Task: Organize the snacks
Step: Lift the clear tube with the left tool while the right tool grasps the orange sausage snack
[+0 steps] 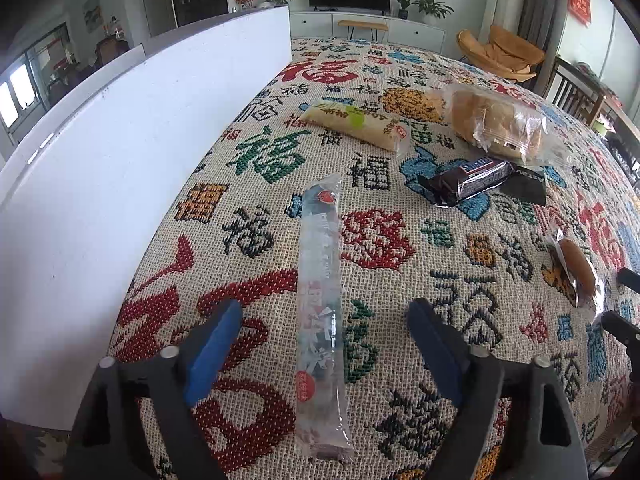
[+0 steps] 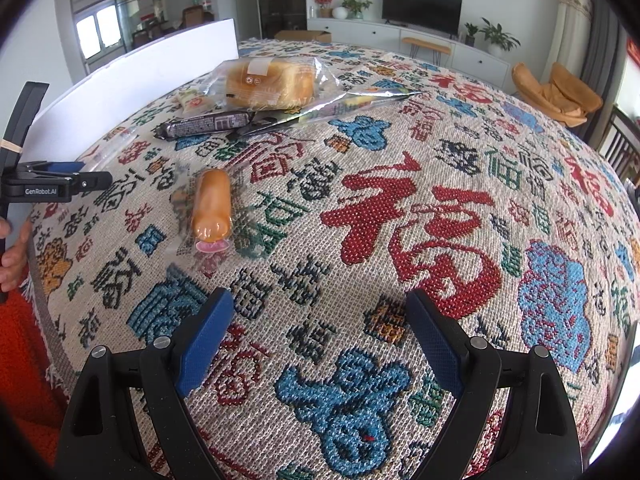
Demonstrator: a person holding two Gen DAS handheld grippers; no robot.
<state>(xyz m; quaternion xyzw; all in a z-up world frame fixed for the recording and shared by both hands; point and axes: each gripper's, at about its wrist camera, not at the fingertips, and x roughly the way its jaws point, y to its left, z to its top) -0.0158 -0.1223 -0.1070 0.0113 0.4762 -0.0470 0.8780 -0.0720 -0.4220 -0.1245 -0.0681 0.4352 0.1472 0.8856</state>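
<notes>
A long clear snack stick (image 1: 322, 312) lies flat on the patterned cloth (image 1: 400, 360) over the surface, its long axis running straight away from the left claw (image 1: 326, 344); that claw's blue pads stand apart on either side, not touching it; its wrapper print is unreadable. Farther off lie a yellow roll (image 1: 356, 124), bagged bread (image 1: 496, 124), a dark chocolate bar (image 1: 468, 180) and a sausage (image 2: 211, 204). The right claw (image 2: 320, 340) gapes empty over bare cloth.

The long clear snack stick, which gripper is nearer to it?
Left. The clear stick lies between the left gripper's open jaws; the right gripper stands farther off over bare cloth.
</notes>
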